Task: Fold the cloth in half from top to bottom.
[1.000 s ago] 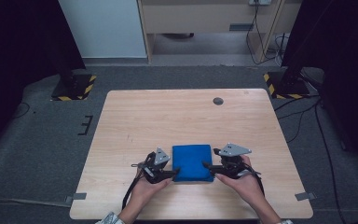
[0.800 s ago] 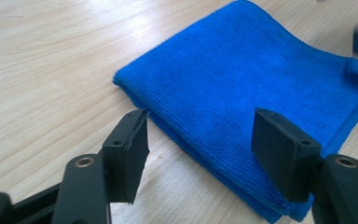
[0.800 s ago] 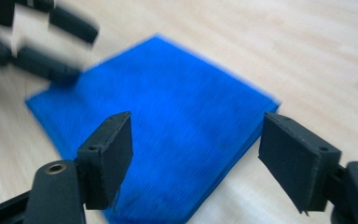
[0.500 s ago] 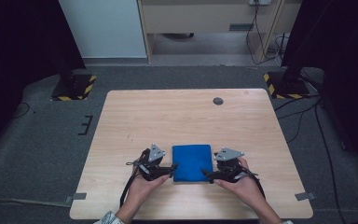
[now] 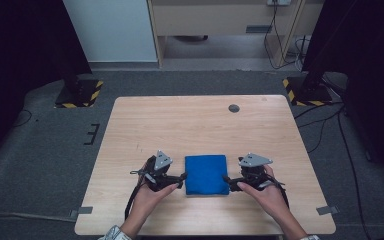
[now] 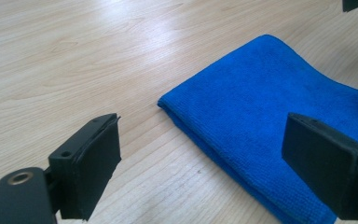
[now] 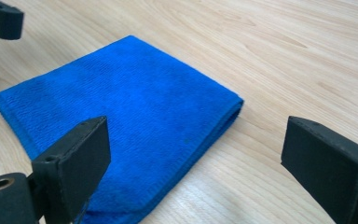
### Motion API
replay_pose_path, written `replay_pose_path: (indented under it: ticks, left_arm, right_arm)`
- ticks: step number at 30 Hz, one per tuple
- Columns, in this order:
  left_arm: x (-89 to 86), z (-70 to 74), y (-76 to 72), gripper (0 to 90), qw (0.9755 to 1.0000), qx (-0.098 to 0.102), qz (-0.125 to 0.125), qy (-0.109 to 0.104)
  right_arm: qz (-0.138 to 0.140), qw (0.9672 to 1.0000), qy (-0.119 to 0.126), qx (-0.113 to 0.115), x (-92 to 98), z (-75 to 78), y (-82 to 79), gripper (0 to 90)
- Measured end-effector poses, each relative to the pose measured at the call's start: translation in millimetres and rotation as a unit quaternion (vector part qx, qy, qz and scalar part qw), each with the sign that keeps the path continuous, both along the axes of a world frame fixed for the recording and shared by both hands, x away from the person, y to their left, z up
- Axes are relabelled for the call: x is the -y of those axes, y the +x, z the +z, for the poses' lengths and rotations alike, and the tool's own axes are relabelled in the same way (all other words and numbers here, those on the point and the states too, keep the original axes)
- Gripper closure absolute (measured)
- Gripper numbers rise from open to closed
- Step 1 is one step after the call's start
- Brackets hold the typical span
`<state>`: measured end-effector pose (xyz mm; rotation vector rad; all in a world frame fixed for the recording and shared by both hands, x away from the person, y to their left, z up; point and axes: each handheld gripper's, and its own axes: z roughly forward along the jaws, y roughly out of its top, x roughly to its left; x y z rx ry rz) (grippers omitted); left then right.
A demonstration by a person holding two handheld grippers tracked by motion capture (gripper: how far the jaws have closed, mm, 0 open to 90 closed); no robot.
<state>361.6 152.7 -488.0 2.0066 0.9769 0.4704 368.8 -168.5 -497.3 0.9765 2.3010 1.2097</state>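
Blue cloth (image 5: 206,174) folded flat, edges neat; both tongs just opened wide, empty.

Wooden table (image 5: 180,120); round grommet (image 5: 234,108) near far edge.

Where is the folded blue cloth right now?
In the high view the folded blue cloth lies flat on the table near its front edge, between the left claw and the right claw.

No readable text, label, brand, number or sign appears anywhere in these views.
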Motion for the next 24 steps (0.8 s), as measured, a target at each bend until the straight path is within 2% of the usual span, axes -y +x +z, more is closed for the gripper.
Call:
replay_pose_path:
  ticks: [5,14,24]
  left_arm:
    - [-6.5,1.6,3.2,8.0,1.0,-0.003,0.004,-0.003]
    - [-18.3,2.0,10.2,7.2,0.9999,-0.003,0.014,0.01]
    - [-33.9,1.9,14.6,7.2,0.9996,-0.007,0.025,0.013]
  right_arm:
    - [-0.016,0.9998,0.015,0.0,10.5,3.9,4.5,7.6]
    - [-0.051,0.9984,0.024,0.002,34.4,6.9,12.6,7.5]
    - [-0.07,0.9971,0.031,0.001,49.1,6.9,17.1,7.5]
